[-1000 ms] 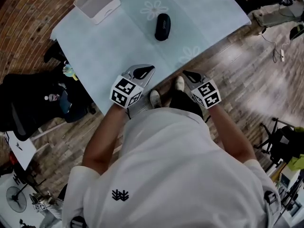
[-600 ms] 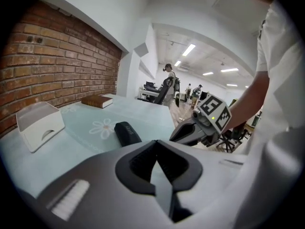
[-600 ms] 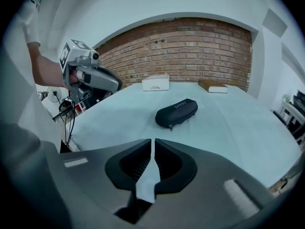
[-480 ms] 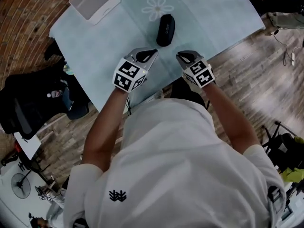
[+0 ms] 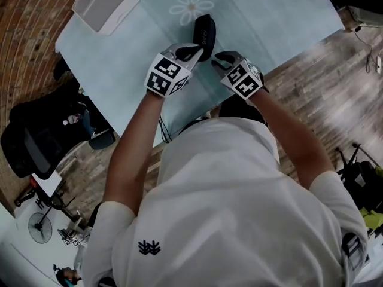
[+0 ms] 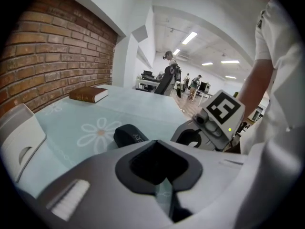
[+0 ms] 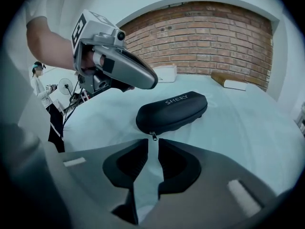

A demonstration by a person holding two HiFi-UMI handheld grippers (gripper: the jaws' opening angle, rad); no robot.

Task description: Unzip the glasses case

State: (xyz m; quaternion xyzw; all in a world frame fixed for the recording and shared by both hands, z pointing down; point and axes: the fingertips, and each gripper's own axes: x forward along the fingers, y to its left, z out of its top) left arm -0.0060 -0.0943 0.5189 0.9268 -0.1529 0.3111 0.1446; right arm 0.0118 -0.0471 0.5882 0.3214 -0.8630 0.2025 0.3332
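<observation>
Glasses case [image 7: 174, 109] zipped, flat on table [image 7: 248, 128]. Zip pull [image 7: 153, 136] sits just ahead of right gripper [image 7: 153, 146], jaws slightly apart, empty. Left gripper [image 5: 194, 52] closed, empty, beside case. Approach step. Next: pinch pull precisely, left steadies case.

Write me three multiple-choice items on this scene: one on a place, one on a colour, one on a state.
1. Where does the glasses case lie?
A. in a white tray
B. straight on the table
C. on a book

2. What colour is the case?
A. black
B. red
C. white

3. How do the right gripper's jaws stand?
A. clamped on the case
B. wide apart around the case
C. slightly apart, empty

Key:
1. B: it rests on the table's pale blue top.
2. A: its shell is black in every view.
3. C: a narrow gap shows between them, and the zipper pull sits just beyond their tips.
</observation>
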